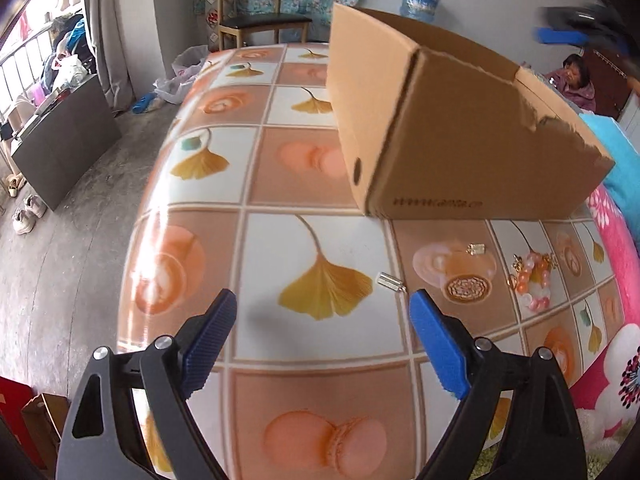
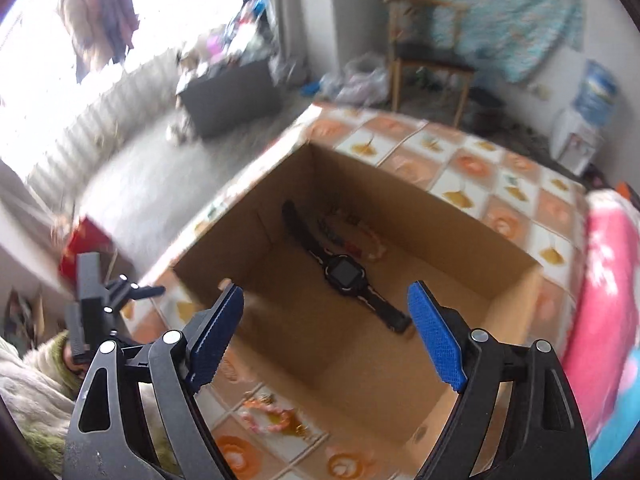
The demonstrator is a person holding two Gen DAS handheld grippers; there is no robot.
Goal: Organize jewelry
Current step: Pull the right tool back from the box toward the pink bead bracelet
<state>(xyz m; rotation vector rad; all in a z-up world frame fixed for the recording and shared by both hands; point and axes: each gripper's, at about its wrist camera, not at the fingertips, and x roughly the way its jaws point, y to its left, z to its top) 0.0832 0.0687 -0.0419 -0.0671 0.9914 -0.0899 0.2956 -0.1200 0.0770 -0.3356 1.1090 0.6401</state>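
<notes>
The left claw (image 1: 322, 338) hung spread and empty over the counter (image 1: 256, 184), and the small silver charm (image 1: 389, 281) lay just ahead of its right finger, long axis slanting across the claw's line. The right claw (image 2: 326, 340), equally spread and empty, hovered over the open cardboard box (image 2: 460, 216) holding a black watch (image 2: 344, 270), so the left was judged nearer. The pink bead bracelet (image 1: 534, 278) lay farther right.

Brown box (image 1: 460, 128) on a tablecloth (image 1: 280, 184) of orange and white squares; beside the box, pink-orange beads (image 1: 534, 280).
</notes>
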